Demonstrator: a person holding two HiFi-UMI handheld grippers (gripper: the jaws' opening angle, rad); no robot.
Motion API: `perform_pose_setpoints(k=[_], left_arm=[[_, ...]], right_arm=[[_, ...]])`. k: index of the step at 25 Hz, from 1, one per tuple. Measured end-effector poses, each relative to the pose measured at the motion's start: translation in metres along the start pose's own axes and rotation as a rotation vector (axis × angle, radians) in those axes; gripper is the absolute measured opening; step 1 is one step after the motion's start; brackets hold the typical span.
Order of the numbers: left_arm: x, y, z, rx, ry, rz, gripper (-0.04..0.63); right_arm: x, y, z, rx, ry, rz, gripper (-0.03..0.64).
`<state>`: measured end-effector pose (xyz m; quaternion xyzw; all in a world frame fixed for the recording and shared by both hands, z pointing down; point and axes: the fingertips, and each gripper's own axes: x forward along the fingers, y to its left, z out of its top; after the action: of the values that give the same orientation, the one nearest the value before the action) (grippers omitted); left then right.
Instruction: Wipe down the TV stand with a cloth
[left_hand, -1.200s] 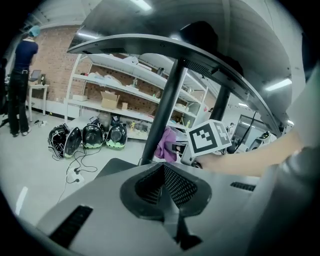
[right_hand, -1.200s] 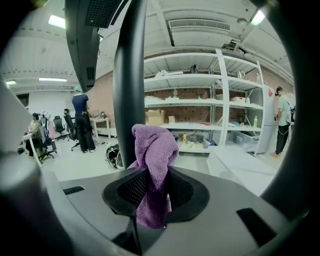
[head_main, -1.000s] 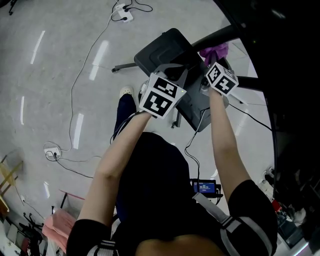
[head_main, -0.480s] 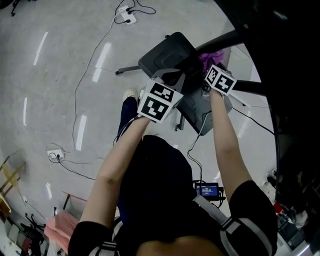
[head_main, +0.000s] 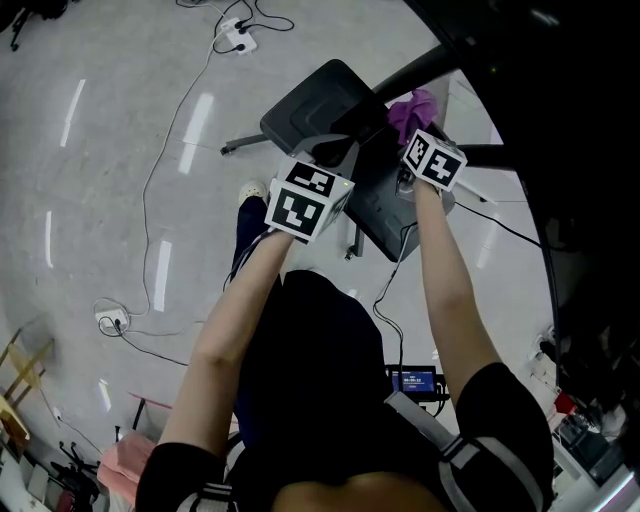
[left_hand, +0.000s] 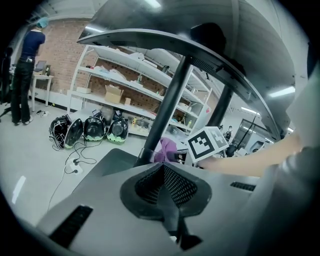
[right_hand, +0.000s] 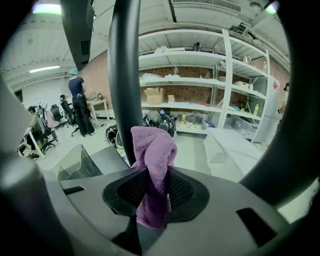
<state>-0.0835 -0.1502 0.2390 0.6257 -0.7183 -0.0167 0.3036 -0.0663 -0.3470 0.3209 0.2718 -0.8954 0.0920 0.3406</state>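
Cloth: a purple cloth (right_hand: 152, 170) is gripped between the jaws of the right tongs (right_hand: 152, 189); its bunched top sticks out ahead of them and a short end hangs below.
Right tongs: the jaws are closed on the cloth, and nothing else is held.
Pole: the stand's dark pole (right_hand: 125, 75) rises just ahead of the right tongs, a little to their left; the cloth's top is seen against its edge, but contact cannot be told.
Left tongs: the left tongs (left_hand: 162, 187) are held beside the right ones with the jaws pressed together and nothing between them; the pole is ahead of them too.
Base: the stand's dark flat base (head_main: 320, 100) is seen under and ahead of both tongs in the head view.
Floor: a grey floor (head_main: 120, 200) is spread out to the left of the left tongs, and cables (head_main: 150, 170) are strung across it to a power strip (head_main: 238, 33).
Shelves: white shelves (right_hand: 200, 85) with boxes are seen well beyond the pole, ahead of the right tongs.
Person: a standing person (right_hand: 80, 107) is seen far off, ahead and to the left of the right tongs.
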Motion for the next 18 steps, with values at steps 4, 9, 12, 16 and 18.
perform_pose_setpoints(k=[4,9,12,16,18], left_arm=[[-0.002,-0.014,-0.003,0.012,0.002,-0.009,0.006],[-0.007,-0.039,-0.006,0.017,0.004,-0.024,0.006],[-0.006,-0.053,-0.003,0.030,0.005,-0.034,0.006],[-0.007,-0.067,0.001,0.041,0.005,-0.041,0.006],[-0.009,-0.073,0.002,0.052,0.004,-0.045,0.006]], right_arm=[[-0.018,-0.007,0.001,0.001,-0.023,-0.003,0.112],[-0.049,-0.015,0.002,0.006,-0.052,-0.001,0.112],[-0.066,-0.019,0.007,0.010,-0.071,0.006,0.112],[-0.089,-0.013,0.011,0.029,-0.099,0.035,0.112],[-0.104,-0.010,0.014,0.041,-0.123,0.045,0.112]])
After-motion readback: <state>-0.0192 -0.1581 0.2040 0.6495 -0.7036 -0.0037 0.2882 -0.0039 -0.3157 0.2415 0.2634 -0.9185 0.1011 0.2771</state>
